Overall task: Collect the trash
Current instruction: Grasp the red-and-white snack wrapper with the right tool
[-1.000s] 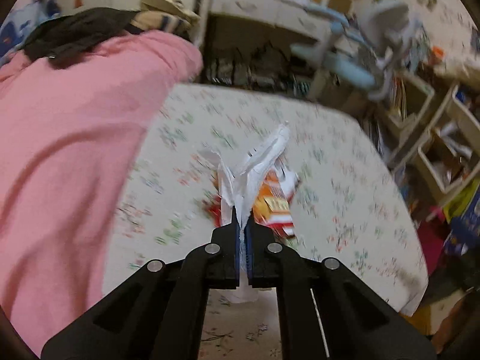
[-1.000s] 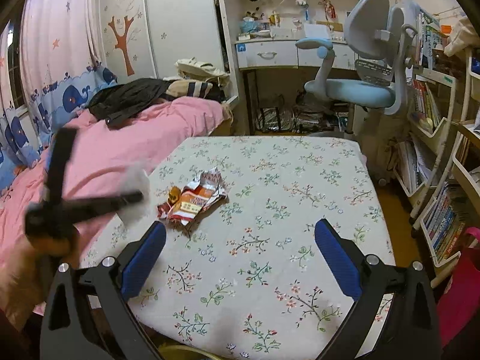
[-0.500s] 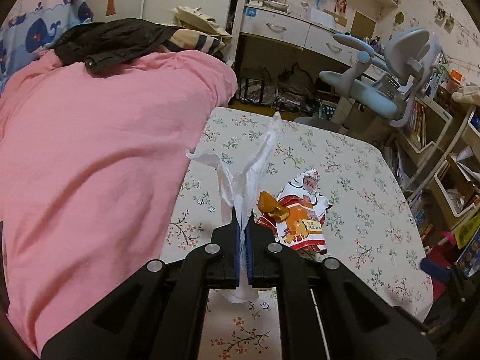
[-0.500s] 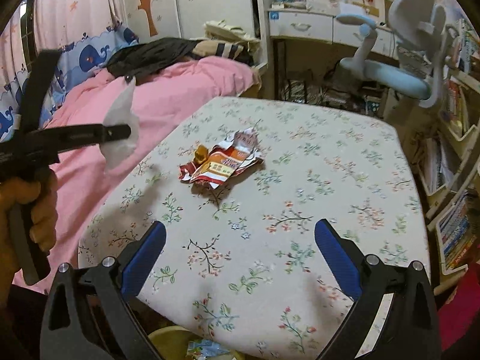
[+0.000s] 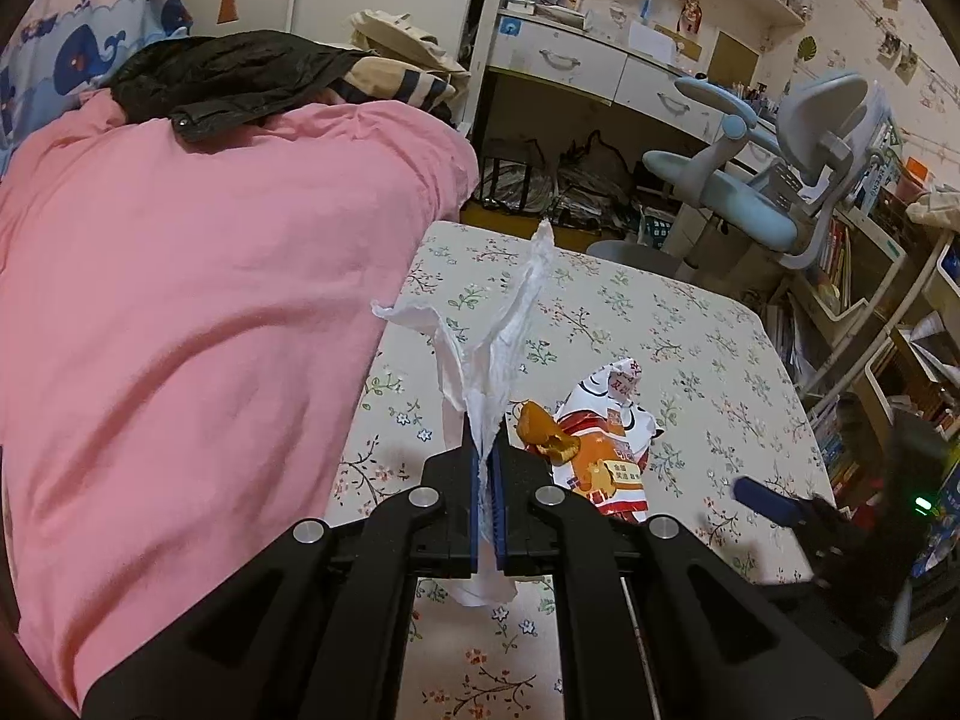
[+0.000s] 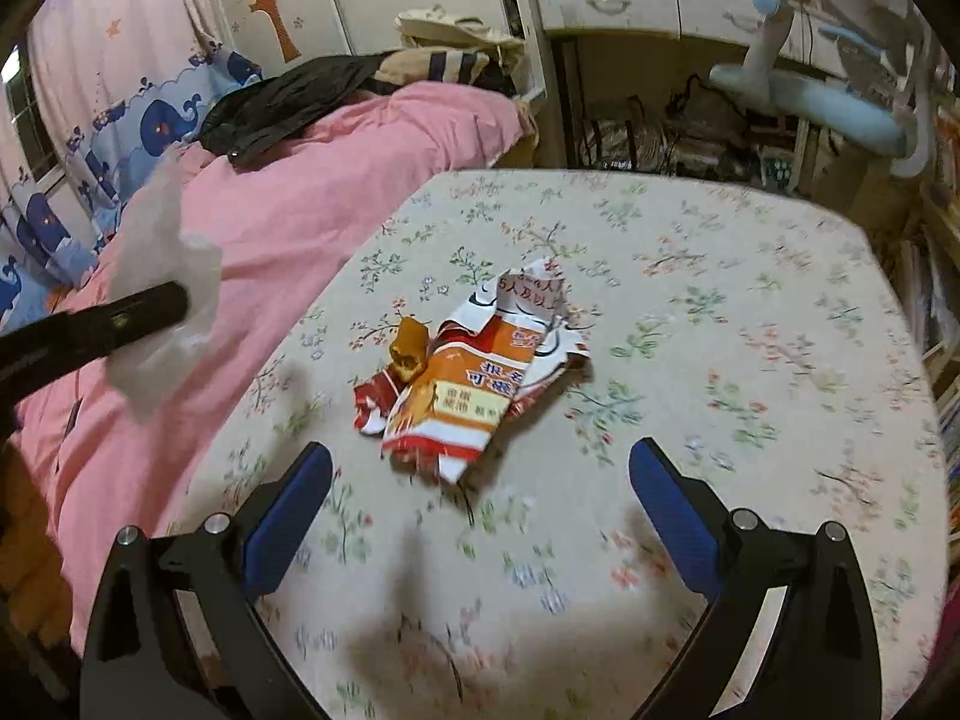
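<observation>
My left gripper (image 5: 487,456) is shut on a white crumpled tissue (image 5: 504,336), held up in the air above the table's left edge. From the right wrist view the same tissue (image 6: 162,300) hangs at the left gripper's tip (image 6: 174,303), over the pink bedding. An orange, red and white snack wrapper (image 6: 480,378) lies flat on the floral tablecloth with a small brown crumpled piece (image 6: 408,345) beside it; both also show past the left fingers as wrapper (image 5: 606,450). My right gripper (image 6: 480,474) stands open, just short of the wrapper and above the table. One blue pad (image 5: 762,495) of it shows at the right.
The floral-cloth table (image 6: 720,330) sits against a bed with pink bedding (image 5: 180,300) on the left, dark clothes (image 5: 228,78) piled on it. A light blue desk chair (image 5: 780,180), a desk and bookshelves (image 5: 852,276) stand behind and right of the table.
My right gripper has come forward and down toward the wrapper, still open. The left gripper has risen slightly with the tissue and then held still.
</observation>
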### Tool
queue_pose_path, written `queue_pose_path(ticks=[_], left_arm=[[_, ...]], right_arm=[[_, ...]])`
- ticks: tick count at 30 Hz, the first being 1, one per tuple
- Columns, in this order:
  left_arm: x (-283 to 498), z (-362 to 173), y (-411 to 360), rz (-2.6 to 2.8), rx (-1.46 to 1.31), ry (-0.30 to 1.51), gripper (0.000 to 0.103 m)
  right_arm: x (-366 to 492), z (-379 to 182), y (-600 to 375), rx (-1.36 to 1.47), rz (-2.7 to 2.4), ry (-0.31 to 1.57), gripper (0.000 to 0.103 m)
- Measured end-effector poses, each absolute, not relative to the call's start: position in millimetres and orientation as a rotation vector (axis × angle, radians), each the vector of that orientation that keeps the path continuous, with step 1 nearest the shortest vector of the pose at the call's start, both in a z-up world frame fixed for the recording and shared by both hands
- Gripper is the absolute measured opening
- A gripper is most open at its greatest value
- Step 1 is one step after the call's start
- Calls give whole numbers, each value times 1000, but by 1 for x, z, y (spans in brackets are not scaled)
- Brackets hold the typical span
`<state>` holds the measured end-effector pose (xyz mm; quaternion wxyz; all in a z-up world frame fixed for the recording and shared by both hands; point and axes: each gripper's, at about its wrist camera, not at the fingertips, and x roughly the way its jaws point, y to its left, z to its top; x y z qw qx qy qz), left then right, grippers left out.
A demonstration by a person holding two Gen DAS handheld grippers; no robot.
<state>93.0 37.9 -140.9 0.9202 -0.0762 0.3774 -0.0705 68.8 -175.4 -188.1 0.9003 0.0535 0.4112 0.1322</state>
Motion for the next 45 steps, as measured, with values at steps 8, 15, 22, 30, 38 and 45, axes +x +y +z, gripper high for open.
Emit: queue_pose_path(ticks=[8,15,22,30,38,45], left_arm=[[99,-136,32,-161,-133,765,4],[102,-134,45,-143,-155,764,4],[98,-134,46,-144,-148,772,4],[95,-138,44,-139,-142,789,4],[86,-143,35,-148,-115,801,4],[79,-146,32,-152,-98,810,4]], right_arm=[[107,-221,-170,253,349,997,29],[85,-174,-179,169,360,870,1],[55,-157,-210,176,382,874,1],[40,-155,-225,132,480,939,2],[38,-171,-260,114,301,1036,26],[33,-168,-248,-105,140,919,75]])
